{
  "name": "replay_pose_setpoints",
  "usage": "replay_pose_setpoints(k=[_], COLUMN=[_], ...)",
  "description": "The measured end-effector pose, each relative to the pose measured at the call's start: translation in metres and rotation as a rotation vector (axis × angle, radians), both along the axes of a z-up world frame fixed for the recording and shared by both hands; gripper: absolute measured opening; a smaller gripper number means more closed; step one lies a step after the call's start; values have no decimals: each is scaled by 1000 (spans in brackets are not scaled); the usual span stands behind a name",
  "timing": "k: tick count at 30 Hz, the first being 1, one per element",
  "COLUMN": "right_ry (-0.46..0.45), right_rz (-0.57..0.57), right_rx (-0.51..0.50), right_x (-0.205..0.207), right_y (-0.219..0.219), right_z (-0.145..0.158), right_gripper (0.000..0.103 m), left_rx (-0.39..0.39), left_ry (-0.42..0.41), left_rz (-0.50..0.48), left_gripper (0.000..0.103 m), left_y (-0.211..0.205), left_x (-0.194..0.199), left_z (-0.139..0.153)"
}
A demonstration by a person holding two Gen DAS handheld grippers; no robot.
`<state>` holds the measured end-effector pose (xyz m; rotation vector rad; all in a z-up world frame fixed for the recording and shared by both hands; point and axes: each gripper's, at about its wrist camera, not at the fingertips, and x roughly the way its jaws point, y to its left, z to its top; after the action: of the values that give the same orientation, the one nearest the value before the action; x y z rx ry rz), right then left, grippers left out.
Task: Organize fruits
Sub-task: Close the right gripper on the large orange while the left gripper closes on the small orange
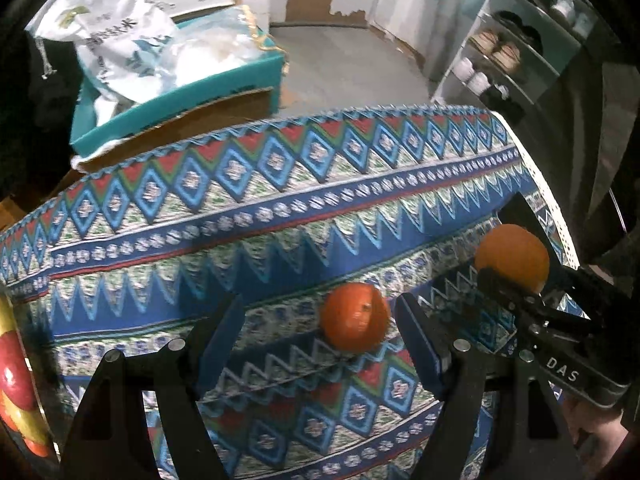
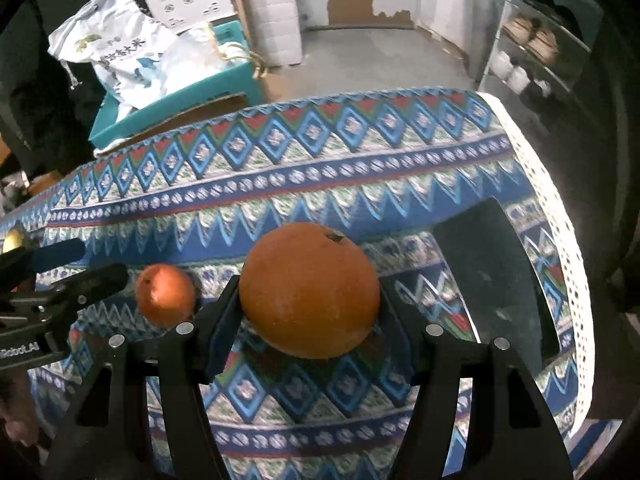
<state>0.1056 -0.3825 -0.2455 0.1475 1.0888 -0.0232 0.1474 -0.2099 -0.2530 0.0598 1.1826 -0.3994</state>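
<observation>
My right gripper (image 2: pixel 310 292) is shut on a large orange (image 2: pixel 310 290), stem up, with a shadow on the patterned tablecloth (image 2: pixel 320 184) under it. A smaller orange (image 2: pixel 166 294) lies on the cloth to its left. In the left wrist view that small orange (image 1: pixel 354 316) sits between the spread fingers of my left gripper (image 1: pixel 318 312), close to the right finger and touched by neither. The left gripper is open. The large orange (image 1: pixel 512 256) shows at the right there, clamped in the other gripper.
Red and yellow fruits (image 1: pixel 14 372) lie in a container at the far left edge. A dark flat rectangular object (image 2: pixel 492 280) rests on the cloth at the right. Beyond the table's far edge stand a teal box (image 1: pixel 180 96) with bags and a shoe rack (image 1: pixel 504 56).
</observation>
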Motion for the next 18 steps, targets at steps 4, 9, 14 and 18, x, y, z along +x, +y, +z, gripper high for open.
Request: replay_pose_setpoints(k=[4,9,14,18], right_ry=[4,8,18,21], right_rz=[-20,-31,-32,-21], right_rx=[-5,3,7,-13], right_x=[-10,-17,-18,-19], right_y=[-10,-16,-15,-13], right_z=[-2,-5,-10,-11], right_gripper=[64,64,64,64], left_rx=[5,7,6,4], left_ry=[26,46,61,82], left_rz=[-13,-21,-30,-38], left_gripper=[79,79,71,54], left_y=[-10,-15,-19,-21], left_x=[-3,-4,-5,-4], left_z=[-10,-21,-32,-42])
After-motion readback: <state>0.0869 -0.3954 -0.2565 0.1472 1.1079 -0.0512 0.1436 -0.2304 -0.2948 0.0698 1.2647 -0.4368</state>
